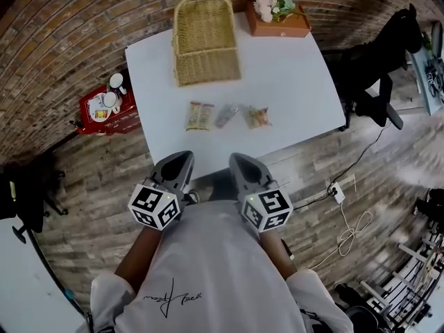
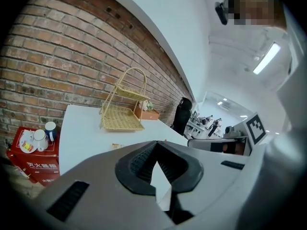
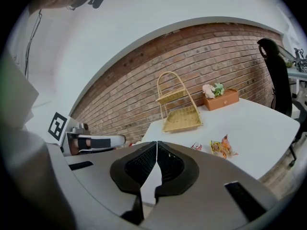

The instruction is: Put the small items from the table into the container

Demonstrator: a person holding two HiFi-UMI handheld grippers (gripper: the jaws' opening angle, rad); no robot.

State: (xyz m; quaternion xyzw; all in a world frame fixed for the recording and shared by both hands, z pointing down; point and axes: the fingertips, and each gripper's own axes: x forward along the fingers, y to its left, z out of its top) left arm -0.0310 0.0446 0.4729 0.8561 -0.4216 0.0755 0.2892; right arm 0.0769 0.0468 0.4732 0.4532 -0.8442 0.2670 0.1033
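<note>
— Brick wall at the far side, a white table (image 1: 291, 82) in front of me, and the wicker basket (image 1: 207, 64) standing at the table's far edge, left of a wooden flower box (image 1: 277, 21).

— Where are the items?

— Three small snack packets lie in a row close to the near edge: a tan packet (image 1: 199, 115) on the left, a silvery packet (image 1: 226, 115) in the middle and an orange packet (image 1: 256, 116) on the right. All three lie flat, apart from each other and well short of the basket.

— And your tools?

— The left gripper (image 1: 182, 157) and the right gripper (image 1: 240, 159) both hang just off the table's near edge. Each has its jaws pressed together with nothing between them, and both gripper views show the ribbed pads meeting at the tips.

— How will the packets handle?

— Light, soft and crinkly, I expect. The film is probably slick, so a pinch across a puffed middle could slip off or crush what's inside. I'd take the flat crimped seam at one end, or a raised corner. I'd have to spread the jaws first and come in low, since the packets lie flat.

— Which first?

— The tan packet sits nearest my left gripper and the orange packet nearest my right.
</note>
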